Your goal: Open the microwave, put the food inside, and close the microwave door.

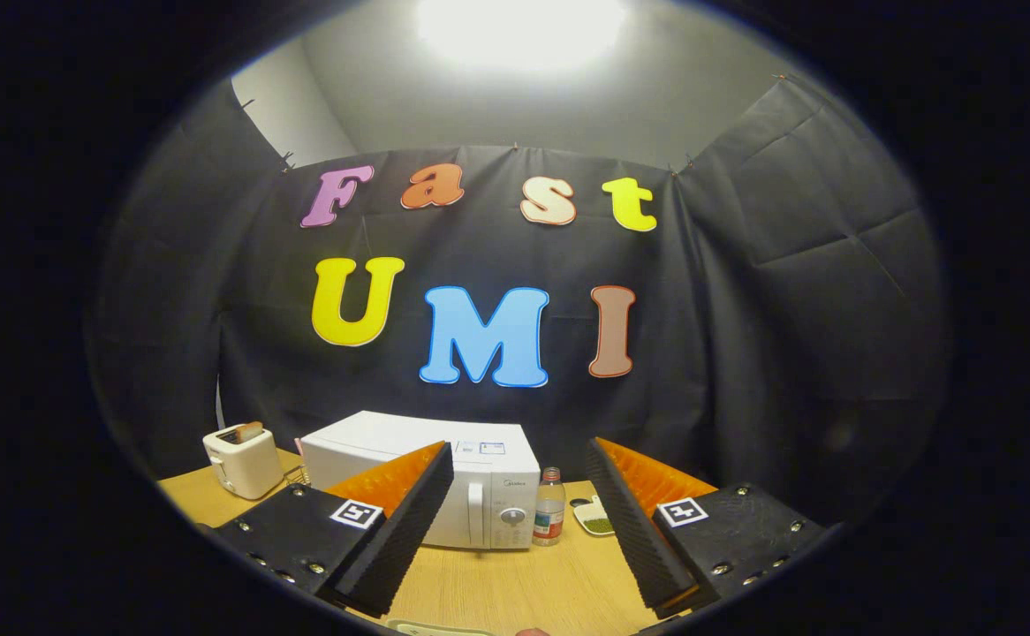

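A white microwave (444,459) stands on the wooden table (515,583), a little way ahead of my fingers, its door shut and its handle and control panel facing me. My gripper (515,495) is open, its two fingers spread wide with nothing between them. The left finger covers part of the microwave's door. A small white dish holding something green (596,519) lies on the table to the right of the microwave, just inside my right finger.
A small bottle with a red label (549,507) stands right beside the microwave's control panel. A white toaster (243,459) with a slice in it sits to the left of the microwave. Black cloth walls close the booth behind and at both sides.
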Motion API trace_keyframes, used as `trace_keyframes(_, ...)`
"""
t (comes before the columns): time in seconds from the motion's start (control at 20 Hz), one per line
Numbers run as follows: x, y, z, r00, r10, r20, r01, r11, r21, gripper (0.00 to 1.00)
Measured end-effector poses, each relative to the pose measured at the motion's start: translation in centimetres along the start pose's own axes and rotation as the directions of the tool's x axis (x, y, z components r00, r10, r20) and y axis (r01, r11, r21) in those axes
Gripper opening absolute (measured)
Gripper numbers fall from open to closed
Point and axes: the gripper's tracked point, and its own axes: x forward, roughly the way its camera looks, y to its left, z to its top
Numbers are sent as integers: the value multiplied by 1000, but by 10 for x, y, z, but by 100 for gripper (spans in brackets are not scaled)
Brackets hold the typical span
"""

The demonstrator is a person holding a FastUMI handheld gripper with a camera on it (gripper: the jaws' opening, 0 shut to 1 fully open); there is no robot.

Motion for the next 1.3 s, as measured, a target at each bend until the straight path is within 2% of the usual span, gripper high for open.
trace_keyframes(0.15,18,8,-4,1000,-4,-3,4,1000,19,97)
trace_keyframes(0.35,53,16,-21,999,45,-20,-44,999,30,97)
trace_keyframes(0.55,92,12,-48,996,60,-69,-55,995,85,97)
trace_keyframes(0.8,134,7,-86,989,80,-128,-69,994,85,98)
trace_keyframes(1.3,174,42,-173,941,178,-287,-164,984,74,98)
